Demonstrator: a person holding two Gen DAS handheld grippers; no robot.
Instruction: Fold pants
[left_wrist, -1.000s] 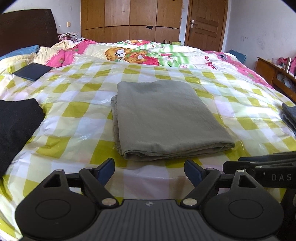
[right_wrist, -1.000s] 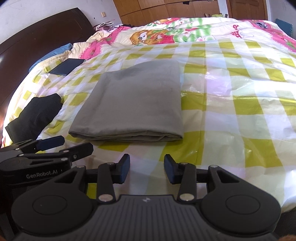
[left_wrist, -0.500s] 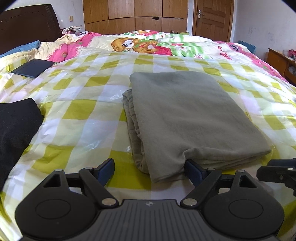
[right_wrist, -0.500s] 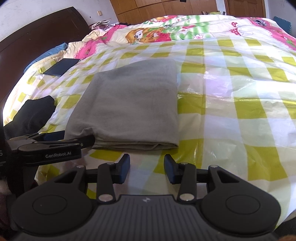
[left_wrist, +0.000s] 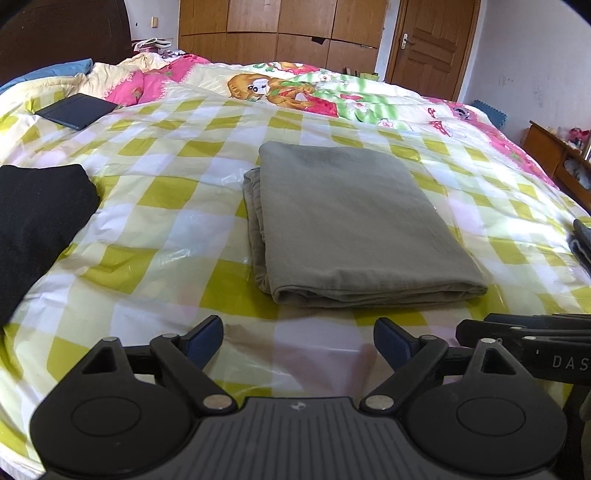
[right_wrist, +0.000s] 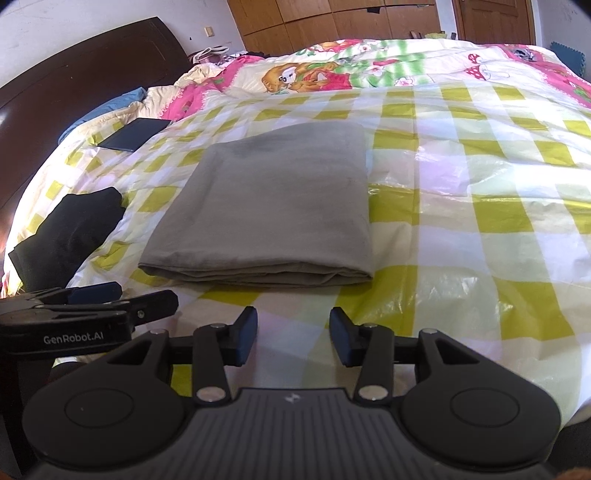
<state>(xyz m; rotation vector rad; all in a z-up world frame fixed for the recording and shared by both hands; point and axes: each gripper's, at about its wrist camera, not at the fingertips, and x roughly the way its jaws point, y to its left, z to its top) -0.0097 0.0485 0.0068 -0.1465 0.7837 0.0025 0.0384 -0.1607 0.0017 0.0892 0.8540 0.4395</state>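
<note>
The grey-green pants (left_wrist: 351, 221) lie folded into a flat rectangle on the yellow-checked bed cover (left_wrist: 155, 206); they also show in the right wrist view (right_wrist: 273, 210). My left gripper (left_wrist: 298, 341) is open and empty, just short of the pants' near folded edge. My right gripper (right_wrist: 293, 338) is open and empty, also just short of that edge. Each gripper shows at the side of the other's view, the right one in the left wrist view (left_wrist: 524, 343) and the left one in the right wrist view (right_wrist: 96, 310).
A black folded garment (left_wrist: 33, 221) lies at the left of the bed. A dark flat case (left_wrist: 79, 110) lies near the pillows. Dark fabric (left_wrist: 581, 240) sits at the right bed edge. A wooden cabinet (left_wrist: 554, 155) stands right of the bed.
Half a second ago my left gripper was close against the pants' near edge. It has drawn back, and the pants lie flat and free. The right gripper has barely moved.
</note>
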